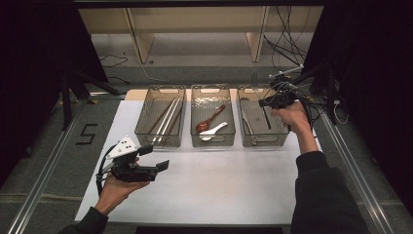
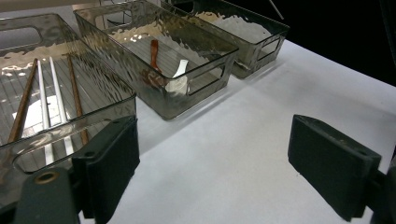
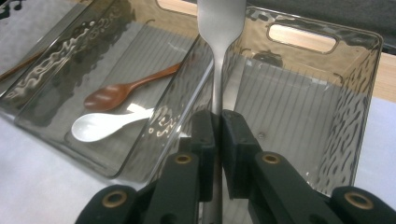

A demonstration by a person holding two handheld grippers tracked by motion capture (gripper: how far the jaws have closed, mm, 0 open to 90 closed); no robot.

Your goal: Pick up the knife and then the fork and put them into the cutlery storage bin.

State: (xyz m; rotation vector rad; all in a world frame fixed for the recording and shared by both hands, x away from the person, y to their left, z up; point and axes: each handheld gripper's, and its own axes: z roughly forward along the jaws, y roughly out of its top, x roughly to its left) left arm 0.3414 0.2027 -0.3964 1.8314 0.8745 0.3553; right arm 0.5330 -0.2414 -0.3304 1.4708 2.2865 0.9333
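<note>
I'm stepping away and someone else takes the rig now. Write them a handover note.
Right gripper: shut on a metal fork by its handle, held over the right bin.
Left gripper: open, holding nothing, low over the white table near the left bin.
Done: chopsticks lie in the left bin; brown wooden spoon and white spoon lie in the middle bin.
Left: probably set the fork down in the right bin and release it; another utensil seems to lie there already.
</note>
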